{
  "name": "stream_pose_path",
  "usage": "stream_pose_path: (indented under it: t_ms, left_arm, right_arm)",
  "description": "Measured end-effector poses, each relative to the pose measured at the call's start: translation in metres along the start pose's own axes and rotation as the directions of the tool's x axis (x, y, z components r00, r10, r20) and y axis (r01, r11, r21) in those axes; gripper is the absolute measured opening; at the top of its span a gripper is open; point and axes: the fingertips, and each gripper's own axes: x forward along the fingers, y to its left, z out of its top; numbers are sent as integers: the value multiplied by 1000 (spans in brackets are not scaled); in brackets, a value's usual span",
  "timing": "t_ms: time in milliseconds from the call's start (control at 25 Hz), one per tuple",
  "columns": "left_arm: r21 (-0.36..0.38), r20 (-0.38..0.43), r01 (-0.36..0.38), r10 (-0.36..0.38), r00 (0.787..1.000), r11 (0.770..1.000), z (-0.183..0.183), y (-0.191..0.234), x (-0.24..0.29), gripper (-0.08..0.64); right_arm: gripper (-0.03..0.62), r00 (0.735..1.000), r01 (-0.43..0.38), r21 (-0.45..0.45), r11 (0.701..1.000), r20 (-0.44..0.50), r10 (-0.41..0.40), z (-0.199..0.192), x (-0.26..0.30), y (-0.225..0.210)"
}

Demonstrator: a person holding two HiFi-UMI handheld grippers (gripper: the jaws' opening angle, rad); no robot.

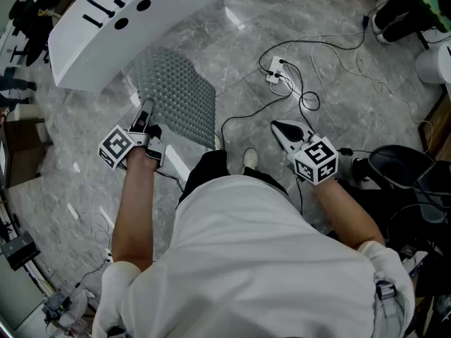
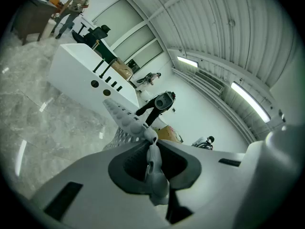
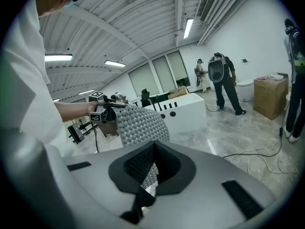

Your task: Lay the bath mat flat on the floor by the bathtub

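The grey studded bath mat hangs off the floor in front of the white bathtub. My left gripper is shut on the mat's near left edge. In the left gripper view the mat sticks out from between the closed jaws of that gripper. My right gripper is to the right of the mat, apart from it, with its jaws together and nothing in them. The right gripper view looks past that gripper to the hanging mat and the bathtub behind it.
Black cables and a white power strip lie on the grey marble floor right of the mat. A black chair base stands at the right. My shoe is near the mat's edge. Two people and a cardboard box are farther off.
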Motion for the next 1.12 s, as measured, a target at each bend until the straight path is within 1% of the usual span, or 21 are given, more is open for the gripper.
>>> stream_pose_path:
  t_ms: [120, 280, 440, 600, 640, 760, 800, 840, 1040, 1120]
  left_arm:
    - [-7, 10, 51, -51, 999, 999, -5, -24, 20, 54]
    - [-15, -7, 97, -97, 995, 995, -13, -46, 55, 54]
    - [-27, -44, 121, -122, 992, 992, -10, -54, 89, 54]
    - [-26, -92, 135, -136, 986, 991, -7, -56, 123, 54]
    - [-23, -103, 140, -141, 985, 990, -6, -56, 131, 54]
    - [-13, -123, 151, -152, 981, 988, 6, -55, 153, 54]
    - [-7, -129, 153, -153, 980, 988, 10, -53, 159, 54]
    - [0, -136, 156, -155, 979, 988, 15, -51, 165, 54]
    - [46, -148, 184, -176, 973, 982, 55, -47, 200, 54]
    - [50, -145, 179, -170, 975, 982, 68, -44, 214, 54]
  right_arm:
    - [6, 1000, 2, 8, 1000, 12, -2, 2, -1, -6]
    - [6, 999, 25, 21, 999, 22, -25, 3, 0, -20]
    - [7, 998, 56, 24, 998, 28, -57, 18, 10, -33]
    - [8, 995, 80, 58, 995, 49, -83, 40, 26, -47]
    - [8, 995, 81, 55, 995, 51, -83, 46, 32, -50]
    - [13, 997, 74, 14, 997, 31, -74, 69, 57, -54]
    - [43, 997, 70, 5, 998, 23, -70, 76, 68, -54]
    - [56, 998, 67, -2, 998, 16, -67, 84, 78, -53]
    - [61, 998, 57, -28, 998, 4, -56, 124, 131, -53]
    - [61, 999, 40, -28, 999, -9, -40, 135, 146, -53]
